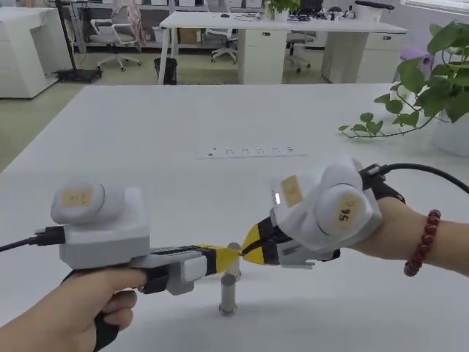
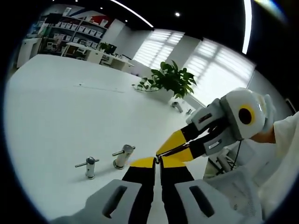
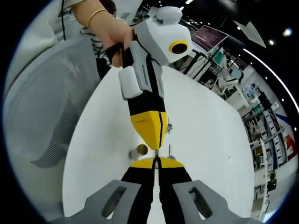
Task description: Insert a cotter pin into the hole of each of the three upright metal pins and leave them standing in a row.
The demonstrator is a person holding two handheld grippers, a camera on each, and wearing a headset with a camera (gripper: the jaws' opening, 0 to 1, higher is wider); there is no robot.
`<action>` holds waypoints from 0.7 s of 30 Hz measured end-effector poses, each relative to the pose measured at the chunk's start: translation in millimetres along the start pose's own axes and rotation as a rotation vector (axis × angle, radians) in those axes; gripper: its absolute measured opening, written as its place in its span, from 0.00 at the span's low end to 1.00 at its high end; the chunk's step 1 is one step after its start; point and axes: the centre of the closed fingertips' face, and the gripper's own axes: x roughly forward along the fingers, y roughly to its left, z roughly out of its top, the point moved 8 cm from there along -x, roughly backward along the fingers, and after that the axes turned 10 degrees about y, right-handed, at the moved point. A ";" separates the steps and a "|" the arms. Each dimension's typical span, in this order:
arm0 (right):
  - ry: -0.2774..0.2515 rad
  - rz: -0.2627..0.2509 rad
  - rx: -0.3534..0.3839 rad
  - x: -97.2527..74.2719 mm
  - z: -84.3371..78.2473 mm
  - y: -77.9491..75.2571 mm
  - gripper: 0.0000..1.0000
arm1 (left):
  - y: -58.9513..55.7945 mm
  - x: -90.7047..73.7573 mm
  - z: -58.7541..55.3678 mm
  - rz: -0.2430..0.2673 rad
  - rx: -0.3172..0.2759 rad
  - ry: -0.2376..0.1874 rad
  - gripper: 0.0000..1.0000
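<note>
The left gripper (image 2: 158,161), black with yellow tips, has its jaws pressed together with no gap showing, and the right gripper (image 3: 157,162), of the same make, has its jaws together as well. Whether a cotter pin is nipped in either cannot be told. The two pairs of tips meet nose to nose, just above the top of a short upright grey metal pin (image 1: 229,290) standing on the white table (image 1: 220,117). The right gripper view looks down on that pin's round top, just left of the meeting tips. In the left gripper view, two more upright metal pins (image 2: 88,167) (image 2: 122,156) stand near each other to the left of the jaws, each with a thin cross-piece through its head. In the head view, a yellow sticker (image 1: 346,213) on the right gripper's white housing carries digits that look like "95" turned sideways. An orange sticker (image 1: 75,196) on the left gripper is too blurred to read. A white power strip (image 1: 245,152) lies farther back on the table, and a green potted plant (image 1: 440,81) stands at its right edge.
</note>
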 end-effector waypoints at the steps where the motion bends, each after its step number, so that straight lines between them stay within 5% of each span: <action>1: 0.000 0.001 -0.001 0.2 0.6 0.0 0.02 | 0.3 0.0 -0.2 -0.001 -0.006 0.001 0.02; 16: -0.029 -0.001 0.029 1.6 5.0 -1.7 0.04 | -1.5 -4.2 -0.4 0.005 0.029 -0.019 0.00; 21: -0.086 0.029 0.133 1.2 3.8 -5.7 0.05 | -1.2 -6.6 1.8 0.019 0.051 -0.026 0.00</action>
